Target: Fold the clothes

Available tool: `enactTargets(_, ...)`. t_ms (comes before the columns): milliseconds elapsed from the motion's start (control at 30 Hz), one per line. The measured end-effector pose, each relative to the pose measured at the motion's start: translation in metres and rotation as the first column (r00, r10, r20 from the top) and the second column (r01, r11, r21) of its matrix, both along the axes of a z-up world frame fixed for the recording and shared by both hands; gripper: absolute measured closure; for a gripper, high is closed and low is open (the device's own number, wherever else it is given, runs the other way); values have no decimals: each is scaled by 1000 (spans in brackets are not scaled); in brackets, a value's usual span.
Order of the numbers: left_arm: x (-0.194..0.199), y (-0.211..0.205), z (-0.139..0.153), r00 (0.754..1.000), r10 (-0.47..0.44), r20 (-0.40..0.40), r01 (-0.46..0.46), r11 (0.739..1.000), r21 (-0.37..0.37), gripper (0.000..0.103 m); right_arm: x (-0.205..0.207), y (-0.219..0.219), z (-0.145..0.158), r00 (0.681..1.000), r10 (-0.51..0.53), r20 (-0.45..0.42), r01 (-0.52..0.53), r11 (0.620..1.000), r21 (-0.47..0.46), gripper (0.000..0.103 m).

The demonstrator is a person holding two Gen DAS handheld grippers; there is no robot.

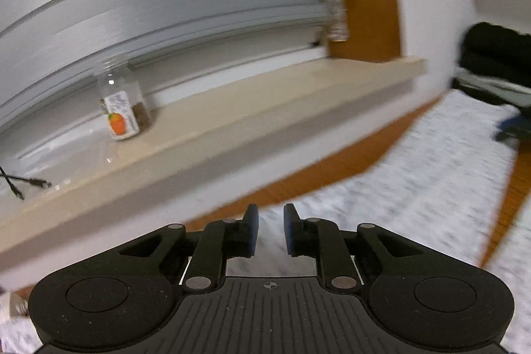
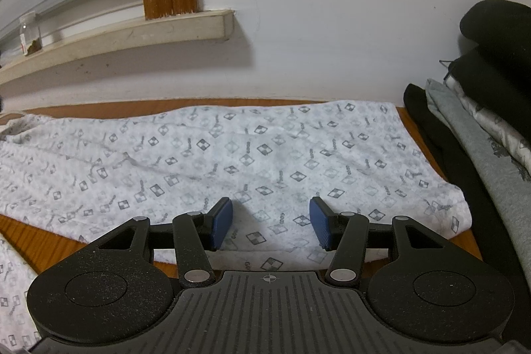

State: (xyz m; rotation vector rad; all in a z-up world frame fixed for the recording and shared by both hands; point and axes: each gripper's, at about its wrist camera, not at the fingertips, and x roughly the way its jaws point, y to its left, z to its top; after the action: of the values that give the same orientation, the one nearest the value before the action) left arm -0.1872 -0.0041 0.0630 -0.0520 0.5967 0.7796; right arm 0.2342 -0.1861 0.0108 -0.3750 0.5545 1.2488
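Note:
A white garment (image 2: 232, 155) printed with small grey diamonds lies spread flat on a wooden table (image 2: 39, 241). My right gripper (image 2: 270, 211) hovers over its near edge, jaws wide open, blue pads empty. The left wrist view is blurred by motion; the same garment (image 1: 415, 188) shows there below and to the right. My left gripper (image 1: 270, 214) is raised above the cloth, pointing toward the window sill (image 1: 232, 128), its pads a narrow gap apart with nothing between them.
A stack of folded black, grey and patterned clothes (image 2: 481, 138) sits at the table's right end, against the white wall. A small clear jar (image 1: 122, 102) and a black cable (image 1: 20, 183) rest on the sill. More patterned cloth (image 2: 13, 287) lies at the near left.

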Motion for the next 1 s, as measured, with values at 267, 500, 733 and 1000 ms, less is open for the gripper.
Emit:
enactTargets(267,-8,-75,-14,989,-143,-42,141,989,-52,60,4,-3,1,999,-46,-9,47,999,11,51)
enactTargets(500,-3,-97,-30,971,-203,-124,195,978,-70,59,25,-24,7,981,-162,-108,172,981,92,52)
enactTargets(733,2,-94,-35,963,-204,-177,202,979,-28,83,47,-55,14,953,-227,-202,244,968,60,64)
enactTargets(1000,-9,-80,-23,987,-145,-64,144,989,-15,100,71,-71,0,895,-329,-302,352,936,25,64)
